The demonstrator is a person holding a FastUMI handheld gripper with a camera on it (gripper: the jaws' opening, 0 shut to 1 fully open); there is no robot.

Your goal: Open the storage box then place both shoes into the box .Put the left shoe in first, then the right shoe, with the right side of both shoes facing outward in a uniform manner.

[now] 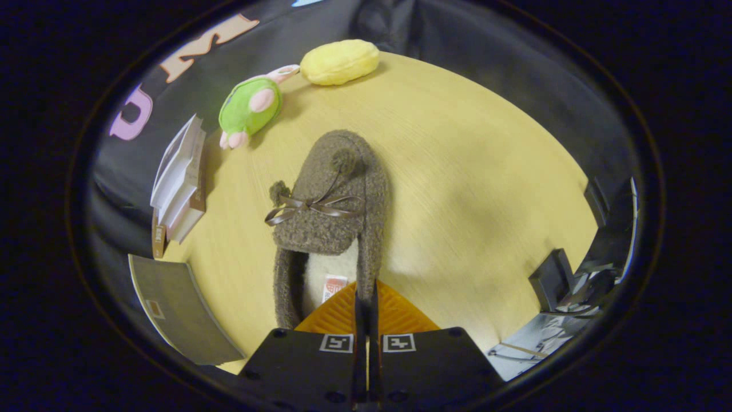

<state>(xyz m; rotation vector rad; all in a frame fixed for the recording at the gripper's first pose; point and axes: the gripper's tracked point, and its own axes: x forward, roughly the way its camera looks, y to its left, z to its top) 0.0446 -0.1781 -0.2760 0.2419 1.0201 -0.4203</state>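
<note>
On the table (469, 171), claw (366, 303) is clamped on the heel rim of a brown slipper (331, 217), toe pointing away.

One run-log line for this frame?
tool: shut on slipper | slipper: held by heel rim, toe pointing away | table: plush toys beyond

I see even, fairly bright light from overhead on the wooden table (457, 171), with no hard glare, and a soft shadow lies on the wood just right of the brown slipper (331, 212). The slipper's fuzzy pile and ribbon read sharp to me, while the fisheye bends and squeezes the books (180, 177) and plush toys (251, 106) toward the rim, where things darken and soften. My gripper (366, 303), its fingers pressed close on the slipper's heel edge, sits in dimmer light.
</note>
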